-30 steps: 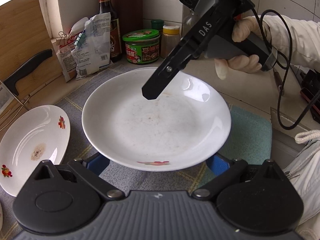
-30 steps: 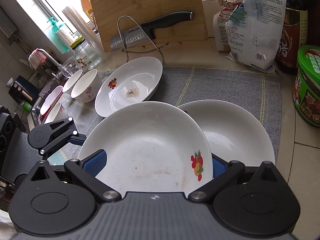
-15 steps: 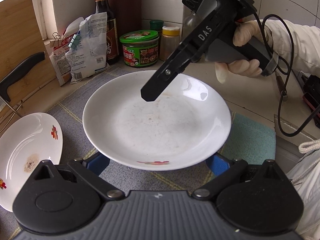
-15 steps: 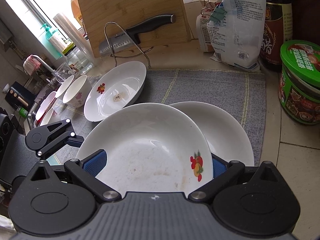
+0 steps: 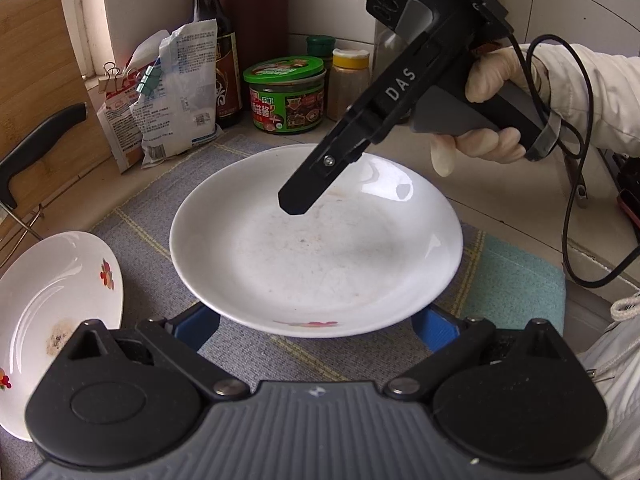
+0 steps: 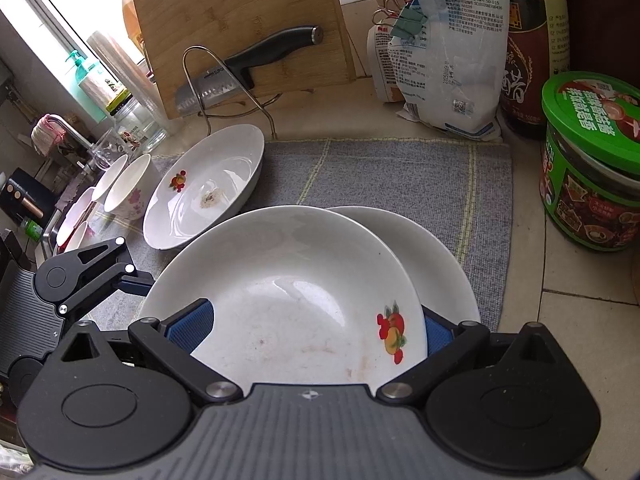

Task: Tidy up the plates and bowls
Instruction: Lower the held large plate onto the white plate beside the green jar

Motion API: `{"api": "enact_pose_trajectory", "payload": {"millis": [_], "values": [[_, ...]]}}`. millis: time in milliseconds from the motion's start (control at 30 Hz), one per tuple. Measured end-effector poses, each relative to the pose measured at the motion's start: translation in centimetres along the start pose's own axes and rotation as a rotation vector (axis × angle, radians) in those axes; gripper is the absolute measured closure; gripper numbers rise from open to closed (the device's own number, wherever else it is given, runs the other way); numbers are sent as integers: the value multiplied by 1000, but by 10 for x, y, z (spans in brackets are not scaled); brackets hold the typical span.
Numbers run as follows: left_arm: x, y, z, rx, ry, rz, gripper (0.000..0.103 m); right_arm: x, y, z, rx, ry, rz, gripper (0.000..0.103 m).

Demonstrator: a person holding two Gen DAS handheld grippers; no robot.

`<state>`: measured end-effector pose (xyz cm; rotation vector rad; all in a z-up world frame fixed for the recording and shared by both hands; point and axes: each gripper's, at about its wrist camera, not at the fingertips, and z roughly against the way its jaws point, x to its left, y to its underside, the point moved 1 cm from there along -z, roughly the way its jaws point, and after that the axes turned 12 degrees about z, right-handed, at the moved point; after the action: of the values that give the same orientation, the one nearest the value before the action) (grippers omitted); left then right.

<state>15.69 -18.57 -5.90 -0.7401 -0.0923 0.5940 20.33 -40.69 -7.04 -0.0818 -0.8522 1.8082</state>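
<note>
A white plate with a fruit print (image 6: 288, 304) is held by my right gripper (image 6: 308, 336), whose blue pads sit at its two sides; it hangs over a second white plate (image 6: 444, 276) on the grey cloth. In the left wrist view that lower plate (image 5: 316, 240) lies just ahead of my left gripper (image 5: 316, 324), whose blue pads stand wide apart, under its near rim. The right gripper's finger (image 5: 316, 184) hovers over that plate. A third printed plate (image 6: 204, 188) (image 5: 52, 312) lies to the left. Small bowls (image 6: 128, 184) stand beyond it.
A cutting board (image 6: 248, 28) with a knife (image 6: 248, 68) on a wire stand is at the back. A clipped bag (image 6: 444, 48), a dark bottle (image 6: 532, 44) and a green-lidded jar (image 6: 592, 160) line the right. A teal cloth (image 5: 516, 280) lies by the counter edge.
Both views have drawn back slightly toward me; the left plate slid further left in the left wrist view. The held plate stays in the right gripper over the lower plate.
</note>
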Motion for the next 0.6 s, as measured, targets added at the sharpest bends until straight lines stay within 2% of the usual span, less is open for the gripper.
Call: {"api": "enact_pose_trajectory", "payload": {"millis": [600], "values": [[-3,0,1,-10,-24,-46,2,-4,8,1,11,-1,-19,0]]}}
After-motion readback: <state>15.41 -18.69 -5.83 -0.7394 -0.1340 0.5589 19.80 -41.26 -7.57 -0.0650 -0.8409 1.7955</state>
